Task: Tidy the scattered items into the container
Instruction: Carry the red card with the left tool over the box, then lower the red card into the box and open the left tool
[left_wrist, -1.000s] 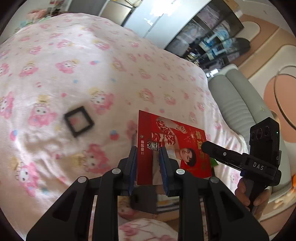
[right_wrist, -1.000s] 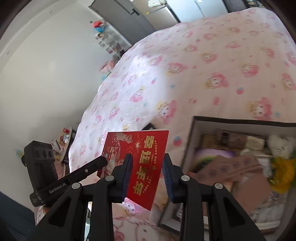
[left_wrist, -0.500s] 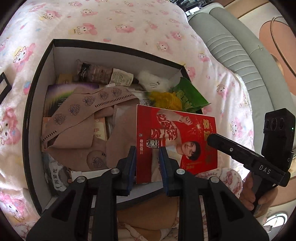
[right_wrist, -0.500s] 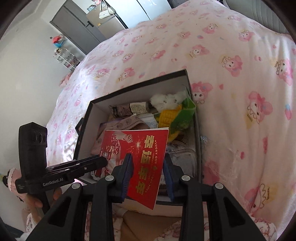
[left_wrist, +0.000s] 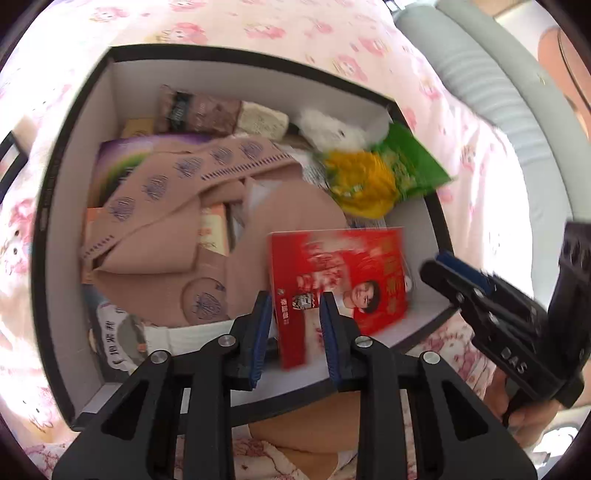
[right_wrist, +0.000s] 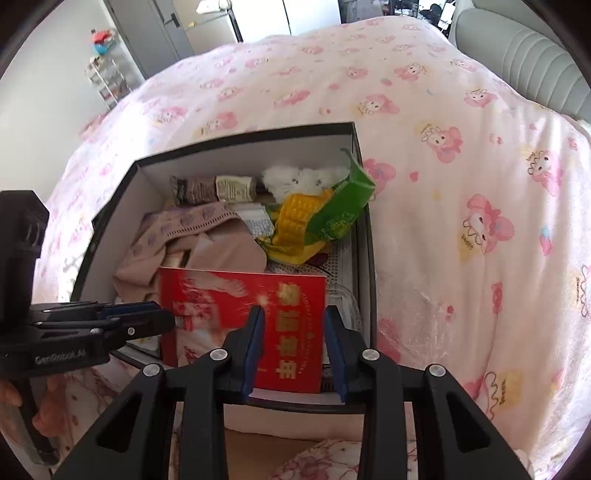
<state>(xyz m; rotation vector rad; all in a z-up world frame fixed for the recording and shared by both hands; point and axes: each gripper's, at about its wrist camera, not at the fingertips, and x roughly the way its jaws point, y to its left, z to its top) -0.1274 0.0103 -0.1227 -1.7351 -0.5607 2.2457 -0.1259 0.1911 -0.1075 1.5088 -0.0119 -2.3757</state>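
Observation:
A red printed card (left_wrist: 332, 266) (right_wrist: 229, 306) hangs over the near right corner of the black box (left_wrist: 229, 51) (right_wrist: 240, 134), just above its contents. My left gripper (left_wrist: 294, 297) (right_wrist: 168, 319) has the card's left strip between its jaws, which are opening. The card smears there and a thin gap shows beside the left pad. My right gripper (right_wrist: 293, 310) is shut on the card's right end, its right pad against the card's edge. In the left wrist view the right gripper (left_wrist: 428, 264) shows at the card's right side.
The box holds a beige cloth (left_wrist: 166, 221), a green and yellow snack pack (left_wrist: 369, 177), a white plush toy (left_wrist: 325, 129) and a brown packet (left_wrist: 199, 110). It stands on a pink bedspread (right_wrist: 461, 166). A small black frame (left_wrist: 11, 158) lies left of the box.
Both grippers carried the red card from above the bedspread to over the box and lowered it toward the near right corner. The card has since shifted between the left jaws.

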